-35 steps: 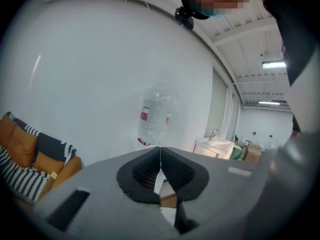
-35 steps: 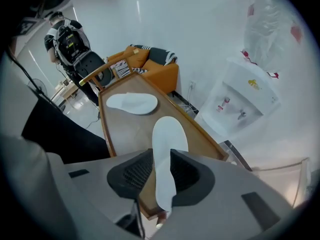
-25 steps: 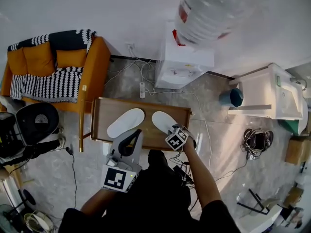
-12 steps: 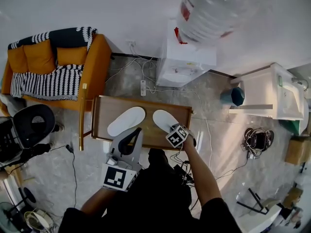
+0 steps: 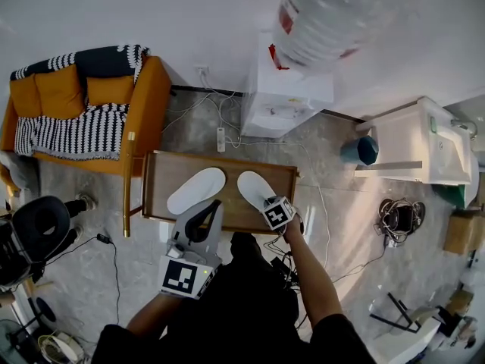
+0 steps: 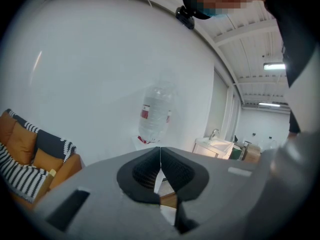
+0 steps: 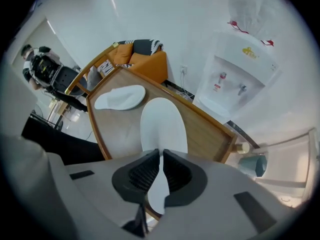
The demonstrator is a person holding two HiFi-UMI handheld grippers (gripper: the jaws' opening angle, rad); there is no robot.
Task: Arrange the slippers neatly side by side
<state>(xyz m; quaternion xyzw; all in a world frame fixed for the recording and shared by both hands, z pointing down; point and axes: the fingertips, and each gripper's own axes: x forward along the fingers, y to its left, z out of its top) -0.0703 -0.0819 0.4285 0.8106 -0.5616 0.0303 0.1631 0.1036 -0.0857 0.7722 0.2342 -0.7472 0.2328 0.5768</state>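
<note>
Slipper [image 7: 162,121] heel clamped in right claw [image 7: 161,166] | left claw [image 6: 160,160] pinched shut, empty | bottle label [image 5: 286,18] red, print unreadable

**Right gripper** [image 7: 160,159], lower centre of the frame. Its dark ribbed pads [image 7: 142,174] are closed on the near end of a white slipper [image 7: 162,126]. The rest of the slipper extends upward across a wooden table [image 7: 202,129] with a raised rim. A second white slipper [image 7: 120,97] is laid flat on the table at centre left, apart from the first and turned at an angle to it. Beyond the table, at upper centre, an orange sofa [image 7: 145,61] is draped with a black-and-white throw [image 7: 147,45]. A white water dispenser [image 7: 235,79] is shown at upper right and a teal bin [image 7: 255,165] at the right edge. A person [image 7: 42,66] in dark clothing is visible at upper left.
</note>
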